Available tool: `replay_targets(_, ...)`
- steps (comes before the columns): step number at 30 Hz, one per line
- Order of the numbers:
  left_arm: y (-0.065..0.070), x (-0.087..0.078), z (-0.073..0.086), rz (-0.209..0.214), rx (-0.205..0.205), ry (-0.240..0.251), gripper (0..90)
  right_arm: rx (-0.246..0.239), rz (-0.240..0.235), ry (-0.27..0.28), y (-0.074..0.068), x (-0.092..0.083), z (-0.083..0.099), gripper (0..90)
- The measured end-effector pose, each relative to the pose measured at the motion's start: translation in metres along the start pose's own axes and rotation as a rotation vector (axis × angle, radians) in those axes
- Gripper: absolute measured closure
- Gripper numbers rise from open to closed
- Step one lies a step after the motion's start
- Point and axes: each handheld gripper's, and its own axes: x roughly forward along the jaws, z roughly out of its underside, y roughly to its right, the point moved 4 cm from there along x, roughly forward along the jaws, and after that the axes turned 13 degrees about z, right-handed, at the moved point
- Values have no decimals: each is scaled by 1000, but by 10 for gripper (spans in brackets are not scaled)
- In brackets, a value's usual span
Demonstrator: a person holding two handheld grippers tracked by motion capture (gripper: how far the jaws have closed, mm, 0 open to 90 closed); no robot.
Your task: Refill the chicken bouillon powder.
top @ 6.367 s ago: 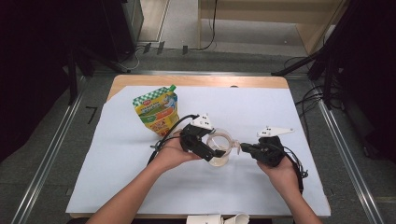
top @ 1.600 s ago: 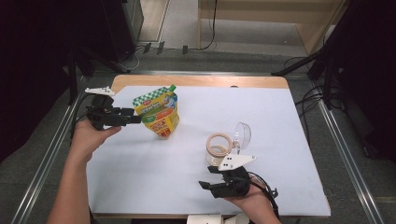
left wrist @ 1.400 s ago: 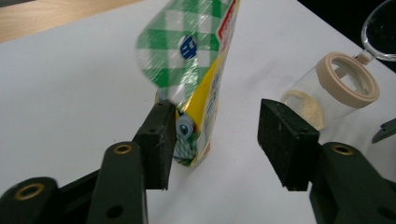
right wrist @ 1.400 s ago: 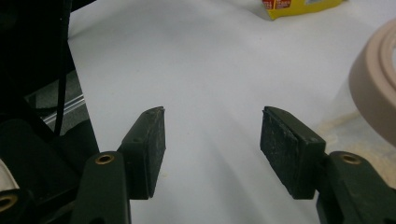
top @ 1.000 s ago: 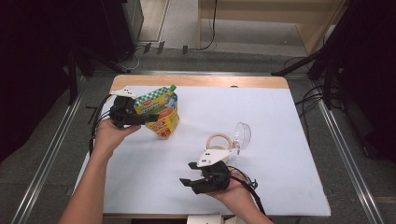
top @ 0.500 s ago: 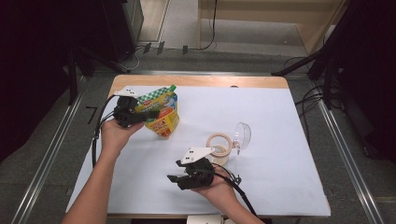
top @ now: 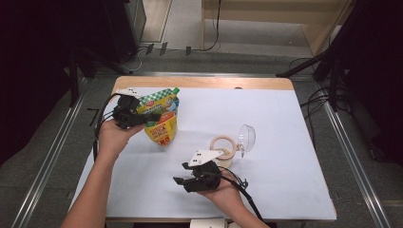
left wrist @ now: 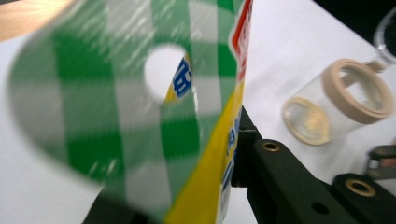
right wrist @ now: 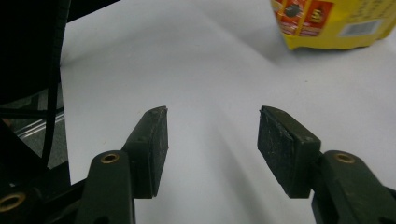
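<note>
A green-checked and yellow stand-up pouch [top: 161, 122] stands at the table's far left. My left gripper [top: 145, 118] is shut on its upper edge. In the left gripper view the checked top of the pouch [left wrist: 140, 116] with its hang hole is pinched between the jaws. A clear jar [top: 223, 149] with a beige rim lies on its side at mid-table, its round clear lid [top: 247, 138] hinged open beside it. My right gripper [top: 183, 183] hovers near the front edge, left of the jar, open and empty. In the right gripper view, the right gripper [right wrist: 212, 135] faces bare white cloth, with the pouch's base [right wrist: 336, 23] far off.
A white cloth [top: 285, 118] covers the wooden table [top: 199, 83]. The jar [left wrist: 336, 102] lies beyond the pouch in the left gripper view. Cables trail from both grippers. Metal rails and dark floor run along both sides of the table.
The left gripper has reached the pouch's top and closed on it. The right hand has slid left and toward the person, away from the jar, jaws staying apart.
</note>
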Motion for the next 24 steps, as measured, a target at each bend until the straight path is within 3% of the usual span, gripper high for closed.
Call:
replay_targets(9,31,-15,-11,75,33,-6,888,-2,23,14,2,-2,1,444)
replay_targets(16,49,-21,-16,124,30,-29,889,2,36,19,3,-2,1,456)
replay_targets(24,77,-33,-19,160,51,-40,888,50,59,9,6,1,4,478)
